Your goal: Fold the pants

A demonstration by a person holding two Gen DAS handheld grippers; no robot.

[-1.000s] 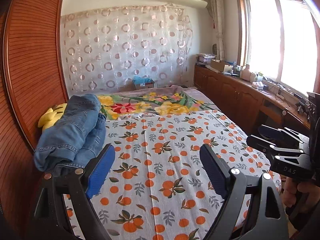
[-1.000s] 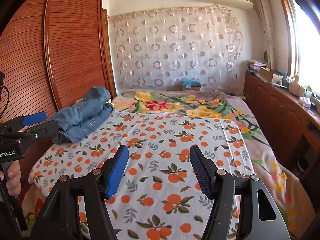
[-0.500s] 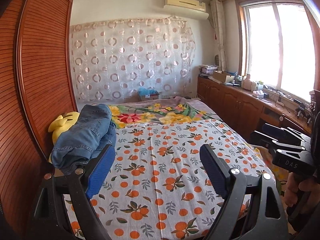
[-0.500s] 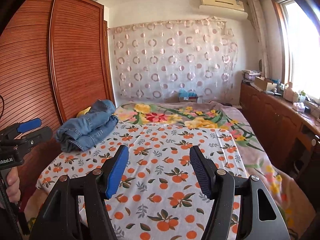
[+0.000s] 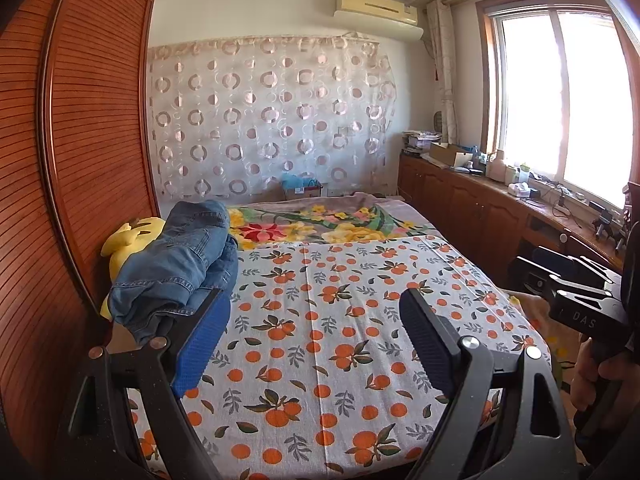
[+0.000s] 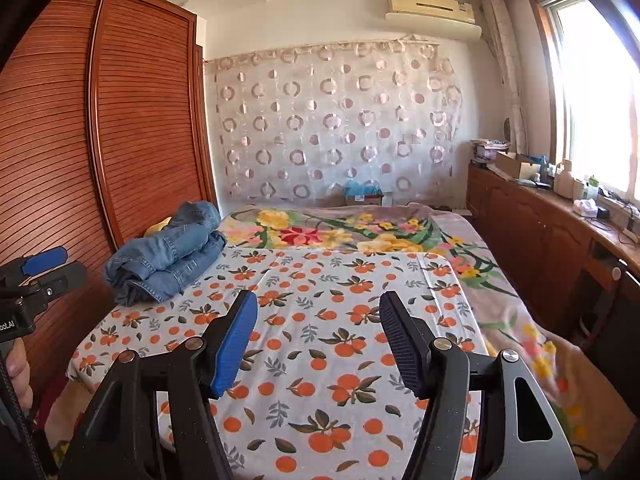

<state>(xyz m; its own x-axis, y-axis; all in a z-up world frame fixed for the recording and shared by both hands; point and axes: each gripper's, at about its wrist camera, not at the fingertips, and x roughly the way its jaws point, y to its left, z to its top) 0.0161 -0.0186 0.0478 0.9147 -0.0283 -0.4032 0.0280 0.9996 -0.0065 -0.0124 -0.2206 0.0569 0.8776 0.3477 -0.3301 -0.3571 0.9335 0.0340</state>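
Note:
Blue jeans (image 5: 180,264) (image 6: 168,256) lie folded in a bundle at the left edge of the bed, on the orange-print sheet (image 5: 340,320) (image 6: 340,320). My left gripper (image 5: 314,308) hovers open over the near part of the sheet, its left finger just in front of the bundle, nothing between the pads. My right gripper (image 6: 318,310) is open as well, held over the sheet to the right of the jeans and apart from them. Each gripper shows at the edge of the other's view, with a hand on its handle.
A wooden slatted wardrobe (image 5: 88,152) runs along the bed's left side. A yellow plush toy (image 5: 128,236) lies behind the jeans. A floral blanket (image 6: 360,232) covers the far half of the bed. A low wooden cabinet (image 6: 540,232) with clutter stands under the window on the right.
Both grippers have pulled back from the bed and tilted up a little, so more of the room and ceiling shows. The jeans have not moved. Both stay open.

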